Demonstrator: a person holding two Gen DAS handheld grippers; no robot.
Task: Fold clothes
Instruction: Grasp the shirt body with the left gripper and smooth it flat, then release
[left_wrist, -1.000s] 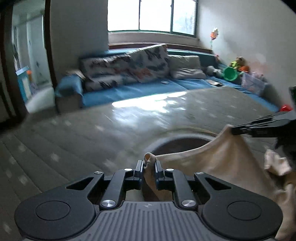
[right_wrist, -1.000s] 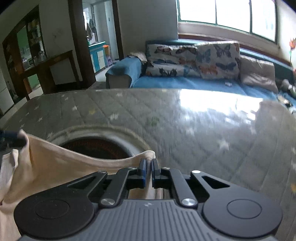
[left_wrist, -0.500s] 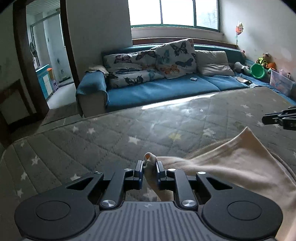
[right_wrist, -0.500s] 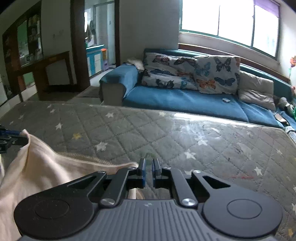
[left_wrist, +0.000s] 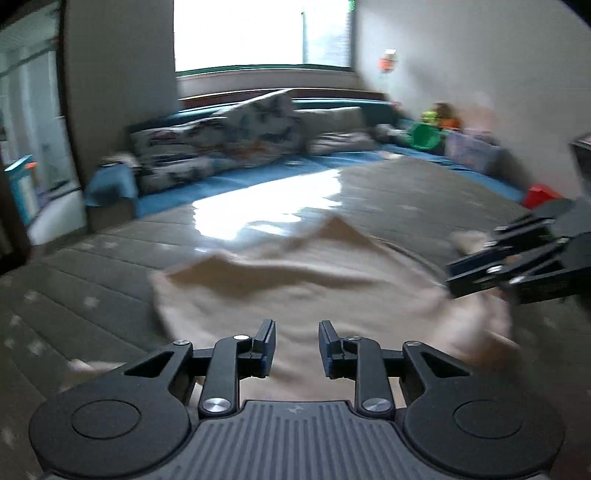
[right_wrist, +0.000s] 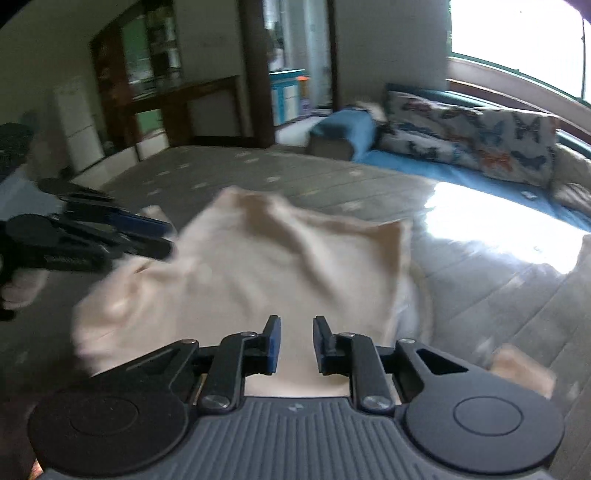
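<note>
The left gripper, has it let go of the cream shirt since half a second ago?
Yes. The left gripper now stands open above the cream shirt, which lies on the grey star-print mattress.

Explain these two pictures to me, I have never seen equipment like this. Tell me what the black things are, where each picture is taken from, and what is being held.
A person holds one hand-held gripper in each hand; there is no robot arm. Each carries a fisheye camera looking forward along its two fingers. One picture looks out from the left hand-held gripper, the other from the right hand-held gripper; each also sees the other tool at its edge. A cream garment lies spread, rumpled and blurred by motion, on a grey quilted mattress with stars. Both grippers stand open above the cloth with empty gaps, so nothing is held. Behind is a blue sofa with butterfly cushions.
</note>
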